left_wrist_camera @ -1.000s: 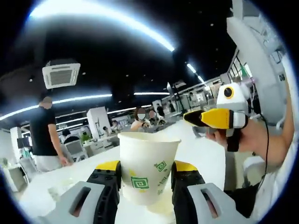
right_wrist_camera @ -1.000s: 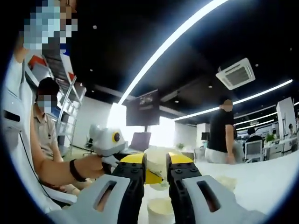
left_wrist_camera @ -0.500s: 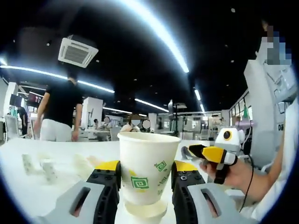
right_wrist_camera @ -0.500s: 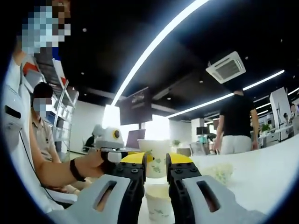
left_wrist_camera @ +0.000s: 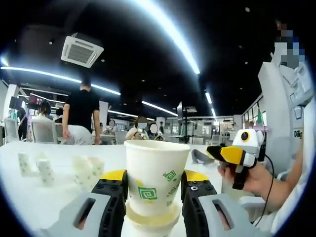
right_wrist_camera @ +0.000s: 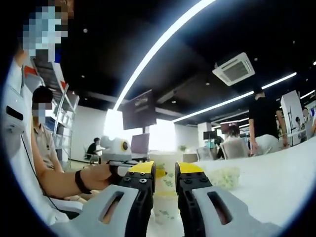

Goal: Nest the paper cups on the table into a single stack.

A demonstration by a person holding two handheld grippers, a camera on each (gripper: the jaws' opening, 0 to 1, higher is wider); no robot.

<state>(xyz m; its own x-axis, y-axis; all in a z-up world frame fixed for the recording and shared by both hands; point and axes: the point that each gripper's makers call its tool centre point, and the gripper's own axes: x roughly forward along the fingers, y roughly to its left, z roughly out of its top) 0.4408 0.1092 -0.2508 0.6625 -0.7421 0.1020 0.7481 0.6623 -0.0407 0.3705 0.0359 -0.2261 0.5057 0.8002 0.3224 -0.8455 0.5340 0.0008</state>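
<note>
A: Progress? Partly done at most. One paper cup (left_wrist_camera: 157,177) clamped in the left gripper (left_wrist_camera: 155,185), bottom sunk into the mouth of a second cup (left_wrist_camera: 148,224) standing below it on the table (left_wrist_camera: 29,197). Reads as mid-nest, not seated all the way: rim of the lower cup showing under the held one.

B: Anything left over?

A: Yes. More cups out on the table, well apart from the pair: small ones at far left (left_wrist_camera: 37,168), a pale cluster nearer in (left_wrist_camera: 86,170). All loose, none stacked onto the pair. So most of the stacking left, judging from that.

B: Left gripper state?

A: Closed on the upper cup, jaws pressed against both sides of the wall, roughly mid-height. Cup upright, mouth up, green square print facing the camera.

B: Right gripper?

A: Seen from the left gripper view at right (left_wrist_camera: 222,152), in a hand (left_wrist_camera: 252,180), clear of the cup, holding nothing visible there. In its own view (right_wrist_camera: 164,180), jaws nearly together, narrow gap only, nothing between them as far as visible. The nested pair sits beyond the jaws (right_wrist_camera: 165,197), partly hidden. Touching or not: cannot tell, looks apart.

B: Risk?

A: Lower cup free-standing, unheld; could tip or jam crooked if pushed off-axis. Judgement only.
</note>
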